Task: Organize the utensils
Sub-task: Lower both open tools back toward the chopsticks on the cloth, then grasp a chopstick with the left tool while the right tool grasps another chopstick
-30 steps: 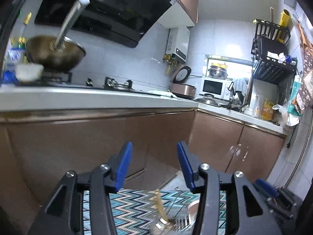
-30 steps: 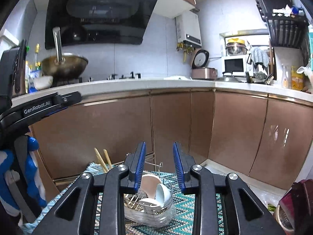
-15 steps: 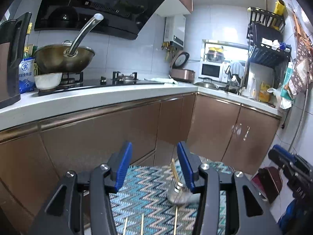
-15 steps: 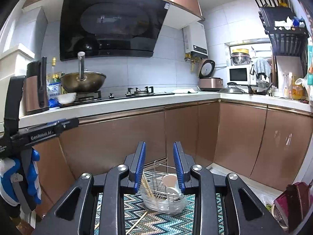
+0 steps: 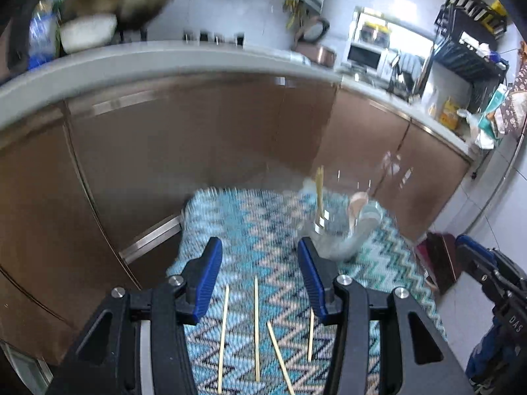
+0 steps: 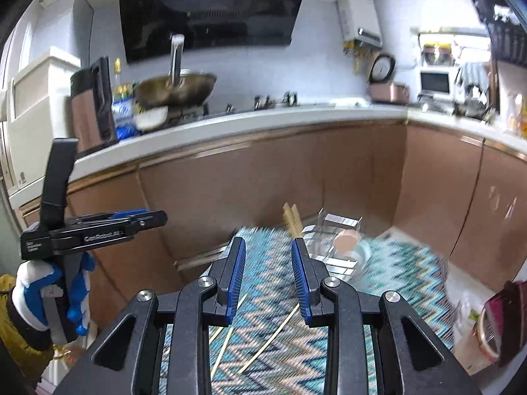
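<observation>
Your left tongs (image 5: 260,279): apart, empty | your right tongs (image 6: 268,278): apart, empty | four chopsticks (image 5: 256,326) loose on zigzag mat (image 5: 250,217) under both | wire rack (image 6: 339,250) beyond holds two more plus cups

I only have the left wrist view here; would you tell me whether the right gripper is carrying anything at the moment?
Observer: No, the right gripper is empty; its jaws stand apart above the zigzag mat.
Operator: Thank you. The holder looks blurred to me; what is it?
Observer: A wire rack with two chopsticks standing at its picture-left end.
Operator: And what holds my gripper?
Observer: A hand in a blue and white glove grips the handle of the left gripper.
</observation>
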Tool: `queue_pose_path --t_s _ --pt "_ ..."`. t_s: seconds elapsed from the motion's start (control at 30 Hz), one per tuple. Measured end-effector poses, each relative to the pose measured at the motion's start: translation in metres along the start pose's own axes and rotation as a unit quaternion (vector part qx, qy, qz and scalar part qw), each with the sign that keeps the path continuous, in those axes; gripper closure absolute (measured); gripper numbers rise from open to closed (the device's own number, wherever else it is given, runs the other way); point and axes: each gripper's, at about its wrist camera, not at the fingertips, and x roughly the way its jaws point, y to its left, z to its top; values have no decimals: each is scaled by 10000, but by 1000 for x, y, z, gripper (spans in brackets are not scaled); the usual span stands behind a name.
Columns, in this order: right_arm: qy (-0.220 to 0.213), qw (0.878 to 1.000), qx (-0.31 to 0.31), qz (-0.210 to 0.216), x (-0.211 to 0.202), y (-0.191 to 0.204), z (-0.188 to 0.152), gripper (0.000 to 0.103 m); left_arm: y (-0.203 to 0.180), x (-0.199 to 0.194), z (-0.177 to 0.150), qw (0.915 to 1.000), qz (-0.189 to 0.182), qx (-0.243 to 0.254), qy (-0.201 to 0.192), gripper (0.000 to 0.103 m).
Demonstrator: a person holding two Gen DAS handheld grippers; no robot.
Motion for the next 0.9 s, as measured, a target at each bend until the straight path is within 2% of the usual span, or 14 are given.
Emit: queue_pose_path --t_s 0.17,0.3,0.43,0.53,0.67,0.9 --pt "771 9962 169 364 38 4 -26 77 14 48 -15 9952 -361 -200 888 61" --pt "1426 9870 319 669 75 9 -50 81 19 98 -29 9836 -649 -327 1652 64" --pt "2045 9735 477 903 116 13 -73 84 24 150 -41 9715 -619 -439 2247 67" --pt "2401 9647 513 949 145 20 -91 85 24 183 -47 9652 -513 -450 2523 71" --pt "2797 9545 431 938 176 28 -107 85 23 210 -54 9577 -600 -461 2775 78" --pt "3262 9415 207 824 217 40 -124 85 24 234 -62 9496 -675 -483 3022 86"
